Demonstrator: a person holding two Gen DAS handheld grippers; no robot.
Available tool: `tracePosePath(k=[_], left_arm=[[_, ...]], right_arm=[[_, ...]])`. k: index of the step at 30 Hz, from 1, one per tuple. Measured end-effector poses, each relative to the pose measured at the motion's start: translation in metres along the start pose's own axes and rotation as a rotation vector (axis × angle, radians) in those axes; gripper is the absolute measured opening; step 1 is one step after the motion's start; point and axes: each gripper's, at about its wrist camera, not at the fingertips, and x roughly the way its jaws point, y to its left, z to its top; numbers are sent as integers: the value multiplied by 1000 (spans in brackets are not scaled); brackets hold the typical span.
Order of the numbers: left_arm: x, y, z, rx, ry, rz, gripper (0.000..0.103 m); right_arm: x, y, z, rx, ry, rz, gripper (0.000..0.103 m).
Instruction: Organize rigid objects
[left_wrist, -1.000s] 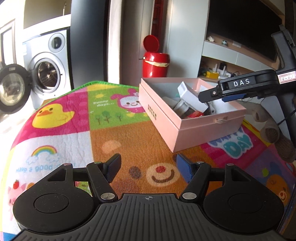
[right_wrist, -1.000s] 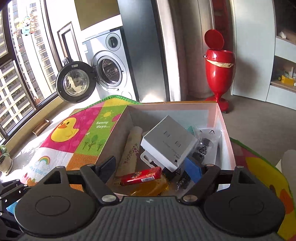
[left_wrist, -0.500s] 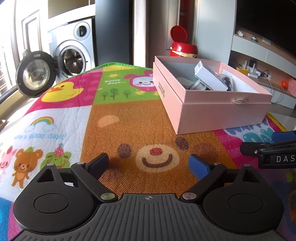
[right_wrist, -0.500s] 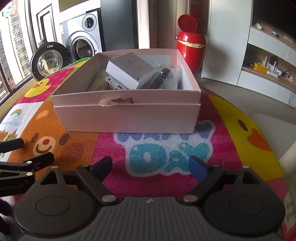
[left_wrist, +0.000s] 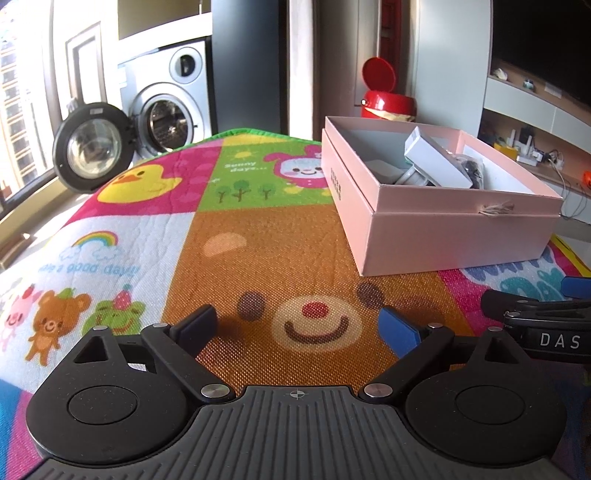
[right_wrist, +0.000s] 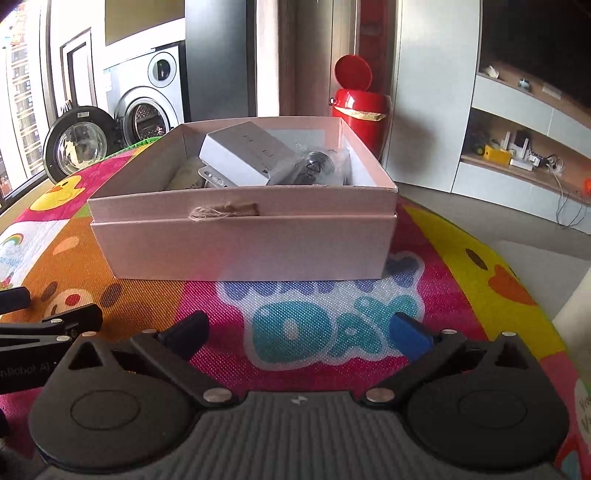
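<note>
A pink cardboard box (left_wrist: 454, 236) (right_wrist: 243, 247) stands open on a colourful play mat (left_wrist: 258, 258). Inside lie a white rectangular box (left_wrist: 436, 166) (right_wrist: 251, 155), a clear-wrapped item (right_wrist: 321, 166) and other things half hidden by the walls. My left gripper (left_wrist: 297, 325) sits low over the mat's bear face, left of the box, open and empty. My right gripper (right_wrist: 301, 328) is low in front of the box's near wall; its jaws are opening with nothing between them. Each gripper shows at the edge of the other's view: the right gripper (left_wrist: 535, 321), the left gripper (right_wrist: 48, 325).
Behind the mat stands a washing machine (left_wrist: 166, 110) with its round door (left_wrist: 92, 147) swung open. A red bin (right_wrist: 360, 107) with a raised lid is behind the box. Shelves (right_wrist: 517, 155) with small items line the right wall. Bare floor (right_wrist: 480, 214) lies right of the mat.
The right gripper has come back from above the box and sunk to the mat in front of it. The left gripper has lowered too. Both pairs of jaws stand wider.
</note>
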Motion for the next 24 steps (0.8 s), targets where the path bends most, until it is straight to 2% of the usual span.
tracePosePath(k=[7, 24], left_arm=[[2, -1, 1, -1, 3, 2, 99], [3, -1, 1, 0, 2, 2, 99]], right_arm=[[2, 2, 0, -19, -1, 36, 103], [2, 3, 0, -12, -3, 31, 103]])
